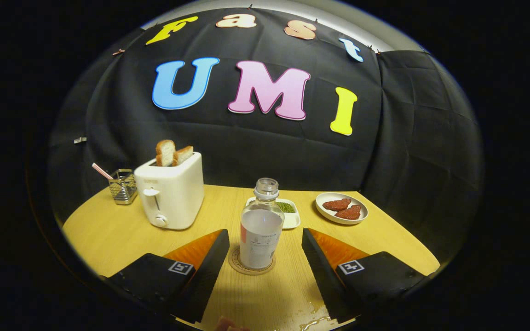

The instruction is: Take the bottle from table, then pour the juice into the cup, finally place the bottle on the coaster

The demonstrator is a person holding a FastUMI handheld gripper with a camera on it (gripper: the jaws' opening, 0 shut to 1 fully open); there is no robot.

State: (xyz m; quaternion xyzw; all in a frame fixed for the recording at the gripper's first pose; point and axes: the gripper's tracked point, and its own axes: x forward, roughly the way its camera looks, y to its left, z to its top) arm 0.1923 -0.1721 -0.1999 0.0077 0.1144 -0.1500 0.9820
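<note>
A small wet patch [313,317] glistens on the table [108,234] at its near edge, just by my right finger, and something pale and blurred pokes in at that same edge; I cannot tell what it is. My gripper [265,248] is spread wide, fingers well apart and pressing on nothing, with the bottle [261,230] standing upright between them and just ahead. It stands on the round coaster [235,264], cap off, its neck clear and its body milky — how much juice is left I cannot judge. I take this for the closing step: the bottle is set down on the coaster and let go. The cup I cannot place from here. Beyond the bottle, near the far edge, sits a small white dish of green beans [290,212], with a plate of two red pieces [341,208] towards the far right corner; a white toaster [170,191] holding two slices stands left of the bottle, and a wire holder [122,186] with a pink stick sits at the far left corner. The next move — as I judge it — is a straight draw back towards the near edge, fingers kept wide so neither tips the bottle.
</note>
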